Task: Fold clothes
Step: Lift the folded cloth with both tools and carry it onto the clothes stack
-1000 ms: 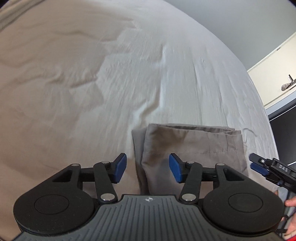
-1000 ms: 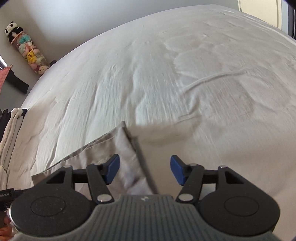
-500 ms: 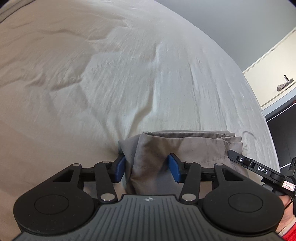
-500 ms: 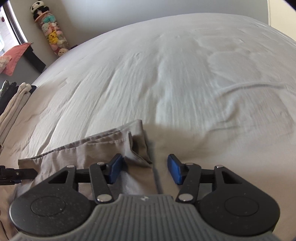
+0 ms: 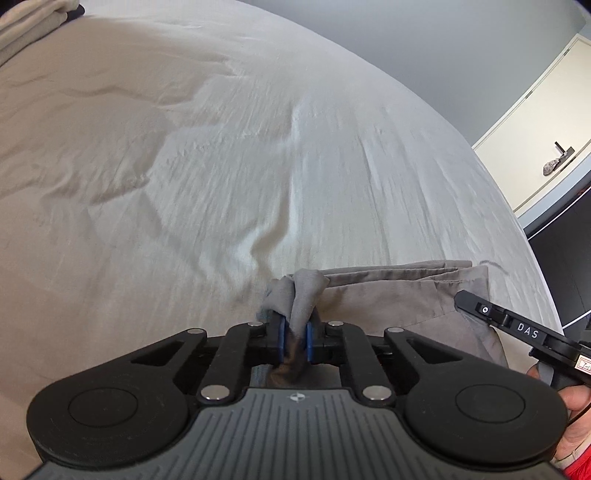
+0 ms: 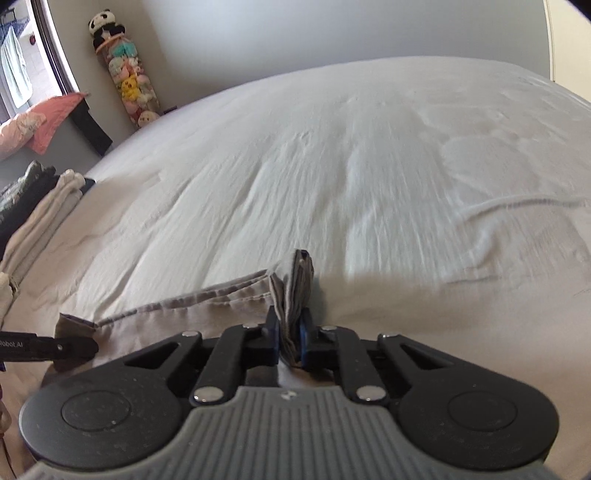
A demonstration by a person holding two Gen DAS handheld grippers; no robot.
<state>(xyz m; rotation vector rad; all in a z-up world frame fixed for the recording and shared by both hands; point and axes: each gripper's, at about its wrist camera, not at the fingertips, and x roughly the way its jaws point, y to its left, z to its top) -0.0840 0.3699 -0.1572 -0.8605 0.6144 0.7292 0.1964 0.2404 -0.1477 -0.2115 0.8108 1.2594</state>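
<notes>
A folded grey garment (image 5: 399, 299) lies on the white bed sheet (image 5: 258, 166). My left gripper (image 5: 294, 338) is shut on its left corner, and the cloth bunches up between the blue pads. My right gripper (image 6: 291, 341) is shut on the opposite corner of the same garment (image 6: 207, 306), with a stacked fold of cloth standing up between its pads. The right gripper's finger also shows at the right edge of the left wrist view (image 5: 517, 328), and the left gripper's finger at the left edge of the right wrist view (image 6: 48, 347).
A stack of folded clothes (image 6: 40, 218) sits at the left edge of the bed, also in the top left corner of the left wrist view (image 5: 29, 22). A tube of plush toys (image 6: 129, 81) stands by the far wall. A white door (image 5: 543, 122) is beyond the bed.
Both grippers have closed from open onto the garment's corners. The cloth is now pinched and bunched between the pads.
</notes>
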